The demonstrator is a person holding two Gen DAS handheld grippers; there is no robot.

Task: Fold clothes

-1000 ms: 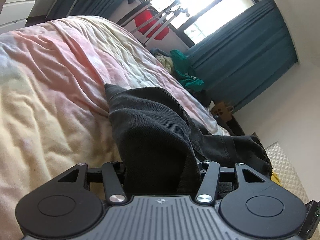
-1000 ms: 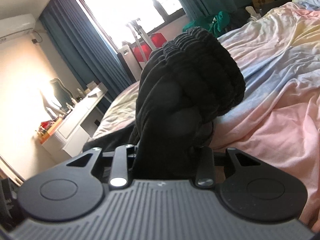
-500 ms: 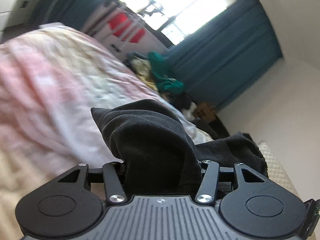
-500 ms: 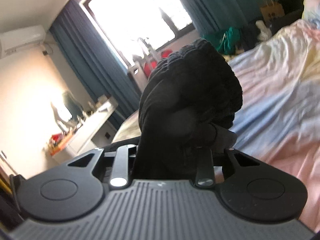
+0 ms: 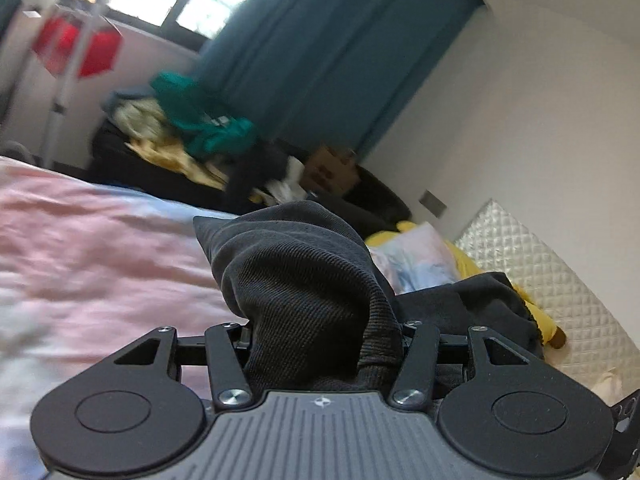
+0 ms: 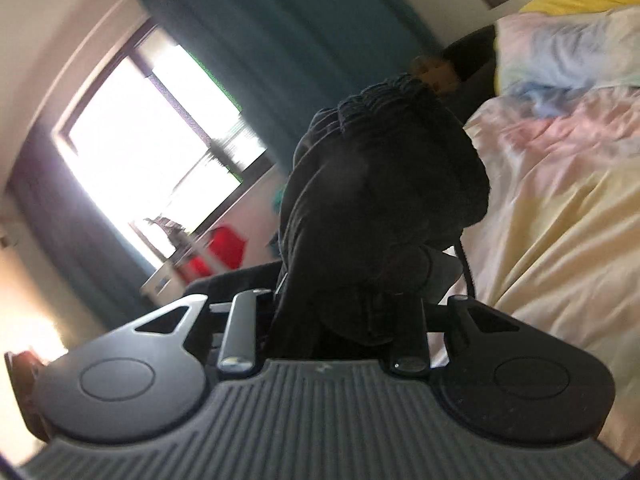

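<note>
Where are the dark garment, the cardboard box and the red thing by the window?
dark garment [image 5: 308,292]: left wrist view, bunched fold.
cardboard box [image 5: 332,168]: left wrist view, front face.
red thing [image 5: 76,50]: left wrist view, its middle.

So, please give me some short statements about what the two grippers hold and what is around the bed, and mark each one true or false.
1. The left gripper holds a bunch of dark garment. True.
2. The right gripper is empty. False: the same kind of dark fabric is bunched between its jaws.
3. The curtains are red. False: they are teal.
4. The bed cover is plain white. False: it is pastel, with pink and yellow areas.
5. A green garment lies on a pile beyond the bed. True.
</note>
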